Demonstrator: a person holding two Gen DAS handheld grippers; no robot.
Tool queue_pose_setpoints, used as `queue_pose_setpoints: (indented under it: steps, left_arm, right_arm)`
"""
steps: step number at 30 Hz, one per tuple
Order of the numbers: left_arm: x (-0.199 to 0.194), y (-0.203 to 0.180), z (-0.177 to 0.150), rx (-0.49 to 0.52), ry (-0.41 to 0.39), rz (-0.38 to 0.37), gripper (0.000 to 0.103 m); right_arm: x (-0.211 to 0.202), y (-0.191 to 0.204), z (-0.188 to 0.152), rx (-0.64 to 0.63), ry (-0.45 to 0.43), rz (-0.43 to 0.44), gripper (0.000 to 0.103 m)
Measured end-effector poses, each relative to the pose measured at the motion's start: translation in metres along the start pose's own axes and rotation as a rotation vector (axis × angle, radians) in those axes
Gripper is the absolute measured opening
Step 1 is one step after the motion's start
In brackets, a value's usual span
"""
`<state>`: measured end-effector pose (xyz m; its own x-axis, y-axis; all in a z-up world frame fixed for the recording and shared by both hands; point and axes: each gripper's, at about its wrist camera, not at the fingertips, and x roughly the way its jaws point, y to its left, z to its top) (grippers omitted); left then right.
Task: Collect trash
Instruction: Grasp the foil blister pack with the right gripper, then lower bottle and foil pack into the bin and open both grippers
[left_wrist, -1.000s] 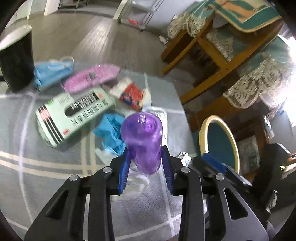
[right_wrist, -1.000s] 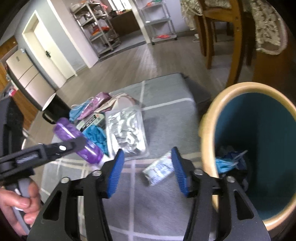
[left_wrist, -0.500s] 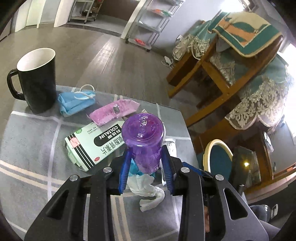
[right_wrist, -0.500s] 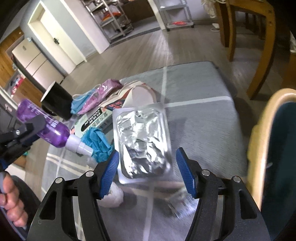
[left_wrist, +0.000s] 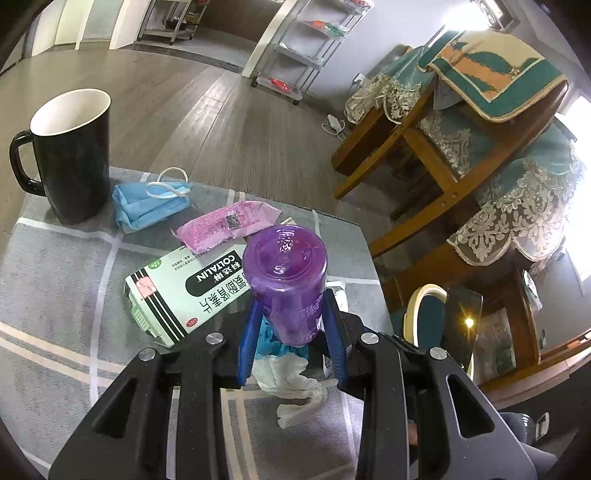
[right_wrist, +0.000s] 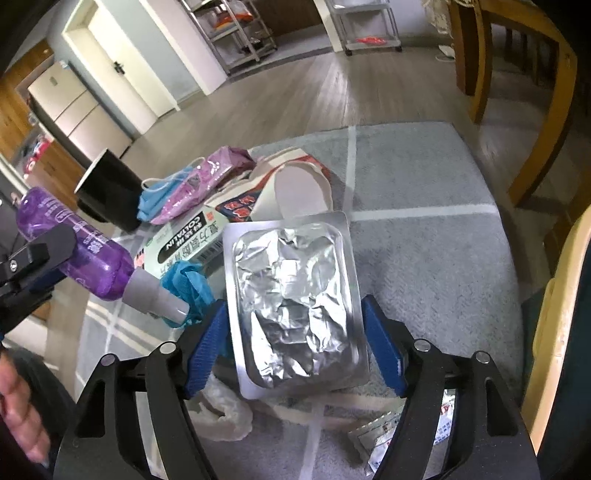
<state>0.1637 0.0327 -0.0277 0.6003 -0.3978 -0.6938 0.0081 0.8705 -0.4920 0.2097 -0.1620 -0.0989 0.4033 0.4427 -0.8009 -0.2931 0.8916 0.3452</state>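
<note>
My left gripper (left_wrist: 291, 332) is shut on a purple plastic bottle (left_wrist: 286, 280), held above the table; the bottle also shows in the right wrist view (right_wrist: 74, 243), grey cap pointing right. My right gripper (right_wrist: 293, 345) is open, its blue fingers either side of a silver foil blister tray (right_wrist: 295, 295) on the grey cloth. Other trash lies around: a green-white medicine box (left_wrist: 184, 291), a pink wrapper (left_wrist: 229, 225), a blue face mask (left_wrist: 147, 203), a crumpled blue glove (right_wrist: 188, 284), a white tissue (left_wrist: 295, 387) and a small sachet (right_wrist: 384, 439).
A black mug (left_wrist: 70, 155) stands at the table's far left. A teal bin with a cream rim (left_wrist: 424, 317) sits off the table's right edge, also in the right wrist view (right_wrist: 554, 332). Wooden chairs (left_wrist: 443, 147) stand beyond. A red-white bag (right_wrist: 295, 188) lies behind the tray.
My left gripper has lifted and drawn back with the purple bottle. My right gripper has moved left from the bin and closed in around the foil tray.
</note>
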Motion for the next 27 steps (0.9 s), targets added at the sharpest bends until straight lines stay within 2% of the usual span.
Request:
queue_pose_setpoints:
  steps: [4,12,27]
  left_arm:
    - [0.0,0.0,0.0,0.0,0.0,0.0,0.032]
    - [-0.001,-0.003,0.0,0.008,-0.015,-0.005,0.032]
    - [-0.013,-0.035,-0.007,0.051,-0.031,-0.051,0.032]
  right_arm:
    - [-0.001,-0.001,-0.001,0.001,-0.004,0.002,0.07]
    - [-0.027,-0.006,-0.007,0.019,-0.054,0.008,0.07]
    - [-0.12,-0.005,-0.036,0.027,-0.189,-0.053,0.07]
